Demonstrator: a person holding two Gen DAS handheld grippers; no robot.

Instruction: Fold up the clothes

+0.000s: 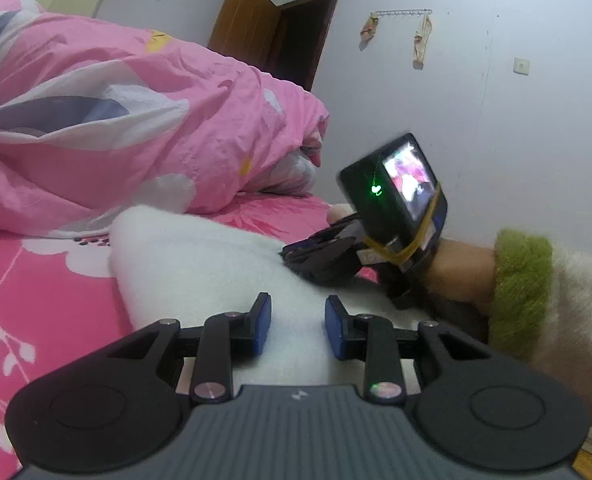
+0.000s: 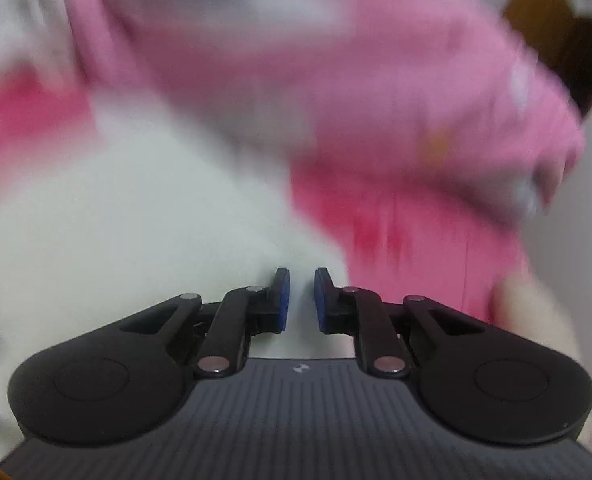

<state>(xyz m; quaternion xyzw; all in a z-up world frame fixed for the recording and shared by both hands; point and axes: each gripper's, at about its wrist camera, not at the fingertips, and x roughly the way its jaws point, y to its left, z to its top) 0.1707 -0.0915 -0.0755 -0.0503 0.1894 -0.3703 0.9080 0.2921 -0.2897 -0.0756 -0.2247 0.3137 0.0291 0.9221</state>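
Left wrist view: my left gripper [image 1: 297, 326] stands part spread over the white fleece garment [image 1: 200, 264], pads not pressing it. At two o'clock my right gripper [image 1: 327, 256] rests on the same fleece.

Right wrist view, blurred: jaws nearly pressed together over white fleece at their tips; pink bedsheet [image 2: 407, 220] at one o'clock.

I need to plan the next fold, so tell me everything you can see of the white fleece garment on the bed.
The white fleece garment looks soft, fuzzy and thick, plain with no print visible. It lies on the pink floral bedsheet, one rounded edge raised beside the heaped pink duvet. The left tool has fleece between its pads, and the right tool is nearly closed over its edge; whether either pinches it is unclear. Sleeves and collar cannot be made out.
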